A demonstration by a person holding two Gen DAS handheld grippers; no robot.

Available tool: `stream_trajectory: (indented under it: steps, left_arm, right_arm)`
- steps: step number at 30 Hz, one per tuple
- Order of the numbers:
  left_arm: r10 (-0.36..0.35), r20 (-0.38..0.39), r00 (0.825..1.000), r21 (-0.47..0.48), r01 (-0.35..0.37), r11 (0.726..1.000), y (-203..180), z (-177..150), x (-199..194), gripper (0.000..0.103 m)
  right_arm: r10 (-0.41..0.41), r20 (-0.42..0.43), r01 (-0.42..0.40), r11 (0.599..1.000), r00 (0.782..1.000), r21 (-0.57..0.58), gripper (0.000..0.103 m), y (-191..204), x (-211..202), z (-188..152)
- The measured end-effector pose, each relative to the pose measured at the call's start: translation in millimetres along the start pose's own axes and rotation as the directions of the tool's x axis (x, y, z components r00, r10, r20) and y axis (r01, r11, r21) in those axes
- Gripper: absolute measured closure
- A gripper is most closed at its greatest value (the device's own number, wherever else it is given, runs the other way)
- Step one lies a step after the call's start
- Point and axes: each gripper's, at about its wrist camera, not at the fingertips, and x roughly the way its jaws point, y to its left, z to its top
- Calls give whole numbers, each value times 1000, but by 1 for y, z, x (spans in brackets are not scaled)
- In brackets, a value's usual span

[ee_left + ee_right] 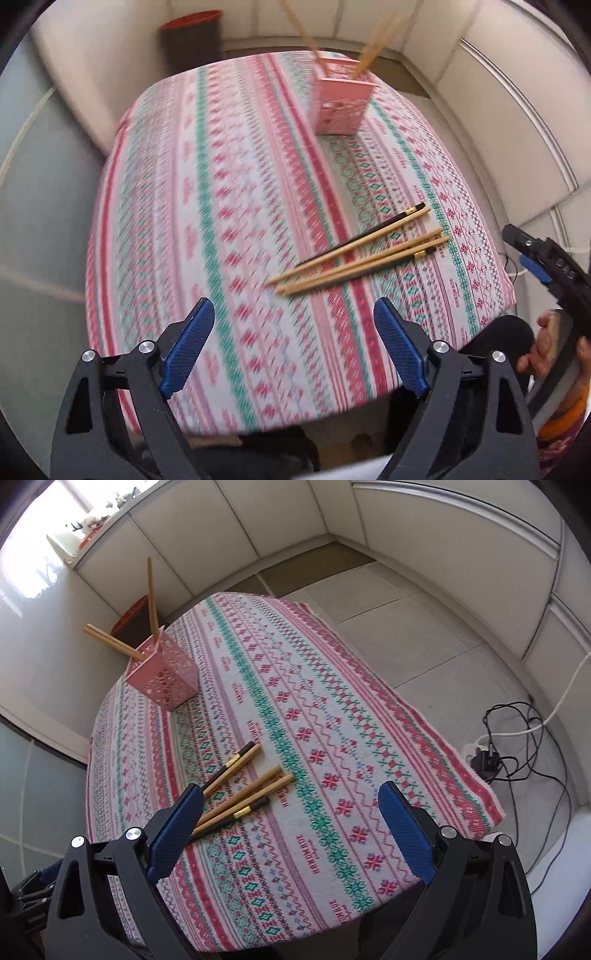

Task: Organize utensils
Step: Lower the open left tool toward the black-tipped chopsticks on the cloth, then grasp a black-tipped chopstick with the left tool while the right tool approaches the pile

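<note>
Bamboo and black chopsticks [240, 794], five I count loose on the table [369, 775] plus roughly three already in the one pink basket [162, 679], look light, stiff and a bit slick, so grab mid-shaft; left claw [293, 343] and right claw [291, 830] both gape wide, empty.

Legible text: almost none. The tablecloth [314, 709] carries short red woven word bands, repeated in rows along its stripes, e.g. just right of the loose chopsticks [243, 794]; letters too small and warped to read. White marking on the right gripper's black body [565, 264], at the cloth's right edge in the left wrist view: characters not decipherable. No numbers or brand names readable.
</note>
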Motion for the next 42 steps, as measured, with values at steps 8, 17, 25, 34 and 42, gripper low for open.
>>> stream_trajectory:
  steps: [8,17,25,34,42]
  left_arm:
    - [4,-157,988,192,27,981,-51,73,88,55]
    - [-51,-232,971,289,119,950,-89,102,137,80]
    - [-88,-260,962,356,180,917,-105,103,136,86]
    - [-49,-298,953,361,160,919,-101,102,153,88]
    - [-76,-297,952,386,193,902,-104,104,136,86]
  right_arm:
    - [-116,-10,116,993,993,13,11,-23,-2,11]
    - [-179,-77,181,983,981,18,11,-36,18,15]
    - [-179,-122,186,981,976,54,11,-47,29,18]
    - [-173,-130,180,983,976,44,11,-44,26,17]
    - [-171,-126,179,983,977,50,11,-45,21,20]
